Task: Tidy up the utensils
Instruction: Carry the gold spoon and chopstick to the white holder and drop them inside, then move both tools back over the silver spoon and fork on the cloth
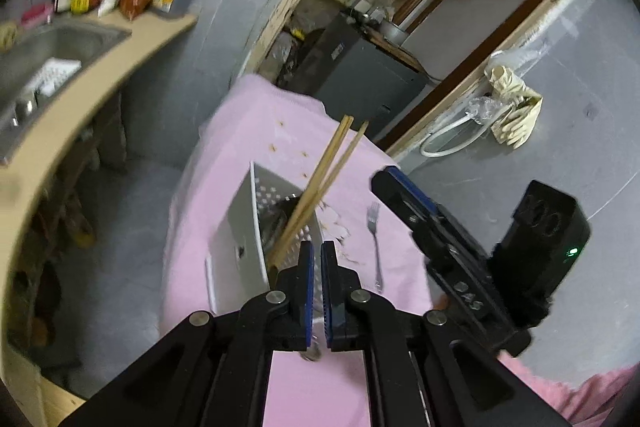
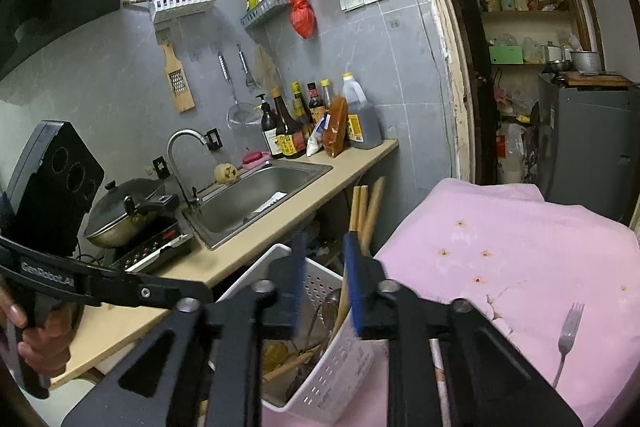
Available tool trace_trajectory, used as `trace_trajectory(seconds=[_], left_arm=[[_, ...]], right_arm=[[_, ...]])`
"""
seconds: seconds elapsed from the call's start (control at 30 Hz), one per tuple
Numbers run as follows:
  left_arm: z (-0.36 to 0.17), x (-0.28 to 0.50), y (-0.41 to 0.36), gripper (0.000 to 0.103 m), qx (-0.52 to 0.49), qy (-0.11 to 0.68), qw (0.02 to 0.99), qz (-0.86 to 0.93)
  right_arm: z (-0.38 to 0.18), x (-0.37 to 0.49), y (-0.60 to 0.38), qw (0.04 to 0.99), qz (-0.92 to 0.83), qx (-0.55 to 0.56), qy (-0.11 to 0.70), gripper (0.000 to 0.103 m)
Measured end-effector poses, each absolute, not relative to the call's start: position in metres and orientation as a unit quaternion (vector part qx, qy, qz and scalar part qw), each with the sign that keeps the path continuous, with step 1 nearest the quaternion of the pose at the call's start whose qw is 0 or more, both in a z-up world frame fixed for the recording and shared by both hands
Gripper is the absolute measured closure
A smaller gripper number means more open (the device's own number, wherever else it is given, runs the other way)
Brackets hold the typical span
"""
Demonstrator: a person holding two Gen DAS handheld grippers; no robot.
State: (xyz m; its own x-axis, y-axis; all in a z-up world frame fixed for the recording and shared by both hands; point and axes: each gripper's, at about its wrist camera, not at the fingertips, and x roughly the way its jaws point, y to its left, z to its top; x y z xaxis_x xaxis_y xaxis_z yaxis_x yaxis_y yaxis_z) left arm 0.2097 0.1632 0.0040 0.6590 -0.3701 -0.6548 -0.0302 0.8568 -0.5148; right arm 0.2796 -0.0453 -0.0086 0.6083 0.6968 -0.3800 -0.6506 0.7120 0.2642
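On the pink tabletop (image 2: 520,227) a basket (image 2: 340,359) holding chopsticks (image 1: 320,183) was noted, a fork (image 2: 568,335) beside it. Left claw (image 1: 316,247) was closed empty; right claw (image 2: 324,267) parted, nothing gripped.

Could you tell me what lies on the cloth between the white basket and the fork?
Only pink tablecloth with its printed blossom pattern lies between the white basket and the fork; no other utensil is there. The right wrist view shows this best.

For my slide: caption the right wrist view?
Open right gripper above the white basket holding chopsticks; fork remains.
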Motion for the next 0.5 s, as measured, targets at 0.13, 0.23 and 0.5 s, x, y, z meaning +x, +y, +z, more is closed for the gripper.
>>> trace_trajectory(seconds=[0.13,0.23,0.5], left_arm=[[0.013,0.208,0.156,0.090,-0.209,0.379,0.898,-0.075],[0.019,0.205,0.147,0.064,-0.177,0.348,0.919,-0.061],[0.028,0.200,0.112,0.027,-0.110,0.285,0.952,-0.022]], right_arm=[[0.001,0.270,-0.061,0.909,0.349,0.054,0.220,0.064],[0.008,0.261,-0.078,0.924,0.318,0.051,0.206,0.048],[0.024,0.242,-0.126,0.957,0.223,0.033,0.184,0.013]])
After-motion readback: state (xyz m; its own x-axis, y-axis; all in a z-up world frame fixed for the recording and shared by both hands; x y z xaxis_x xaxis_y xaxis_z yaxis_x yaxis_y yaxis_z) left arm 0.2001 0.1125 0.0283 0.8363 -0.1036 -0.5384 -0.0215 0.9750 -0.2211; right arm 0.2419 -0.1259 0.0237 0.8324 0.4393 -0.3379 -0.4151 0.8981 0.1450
